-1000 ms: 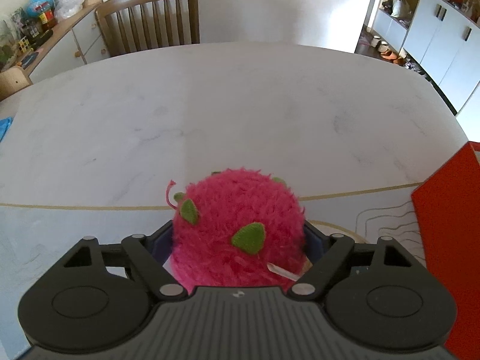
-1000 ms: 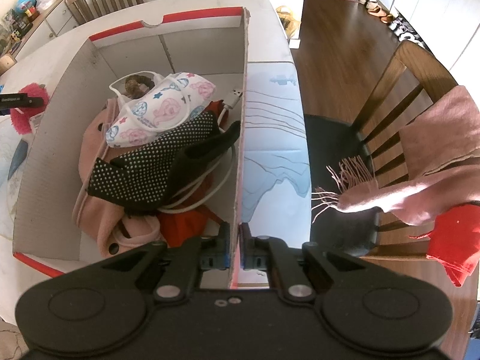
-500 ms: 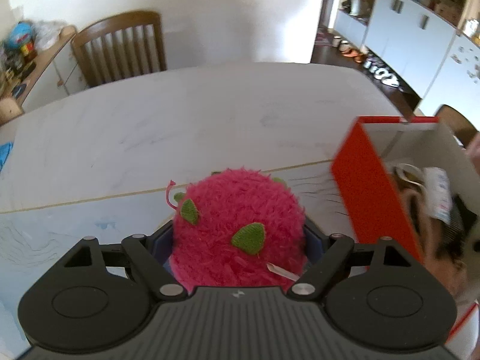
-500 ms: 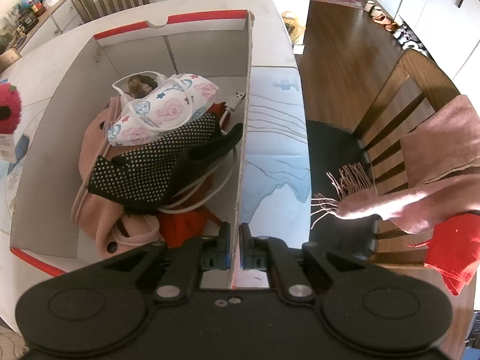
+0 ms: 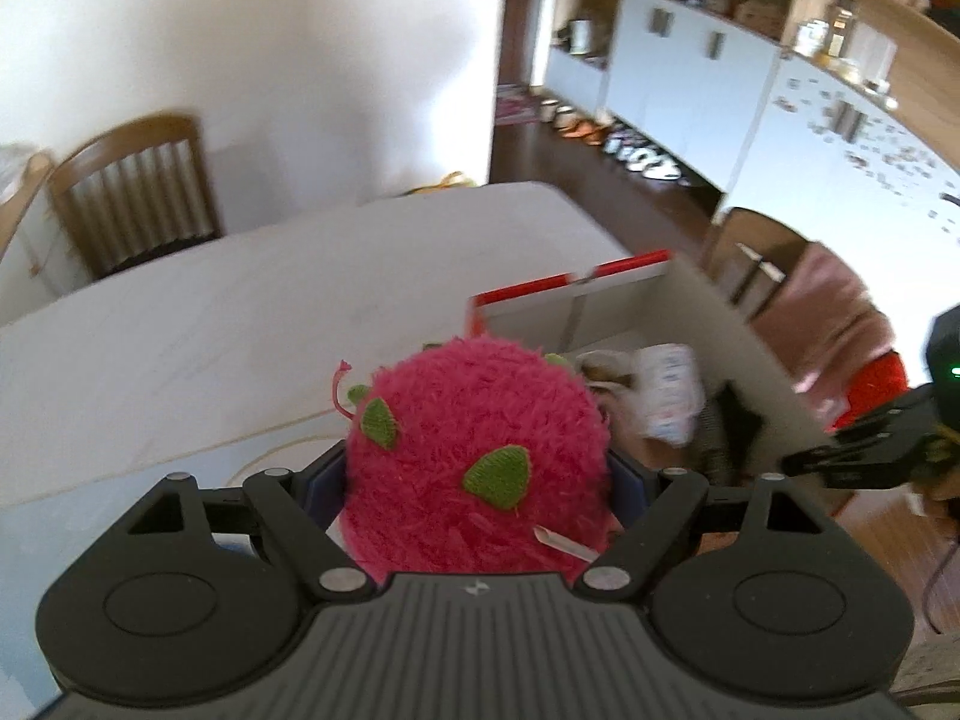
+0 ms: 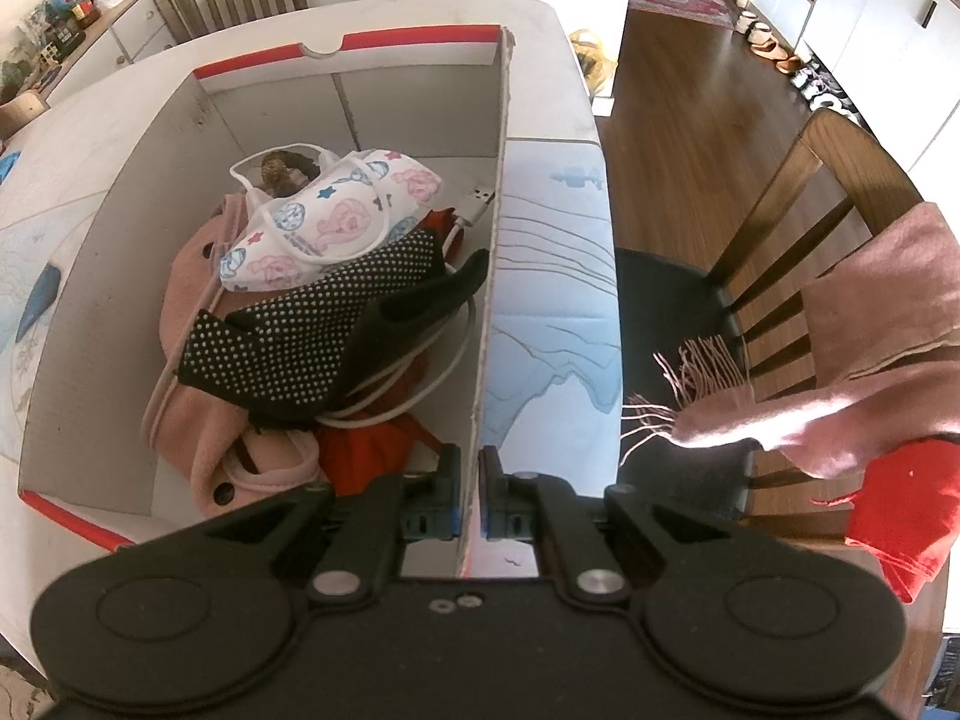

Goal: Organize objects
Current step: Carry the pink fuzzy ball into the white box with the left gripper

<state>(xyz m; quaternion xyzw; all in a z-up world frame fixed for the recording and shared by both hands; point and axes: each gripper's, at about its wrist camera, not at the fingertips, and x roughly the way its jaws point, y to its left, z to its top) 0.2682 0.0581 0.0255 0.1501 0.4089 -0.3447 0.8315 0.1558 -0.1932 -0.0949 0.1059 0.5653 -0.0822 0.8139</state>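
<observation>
white marble table [image 6: 552, 48] carries an open red-edged cardboard box [image 6: 114, 192].

a white table [image 6: 576, 96] stands on a dark wood floor [image 6: 708, 102]. wooden chairs sit at its far end [image 5: 135, 192] and right side [image 6: 798, 252], the latter draped with a pink scarf [image 6: 870, 360]. white cabinets [image 5: 678, 78] line the right wall; daylight brightens the plain wall [image 5: 270, 42].

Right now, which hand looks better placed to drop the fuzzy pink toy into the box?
The left. Its gripper already holds the pink toy near the open box, while the right gripper is clamped on the box wall, steadying it.
</observation>
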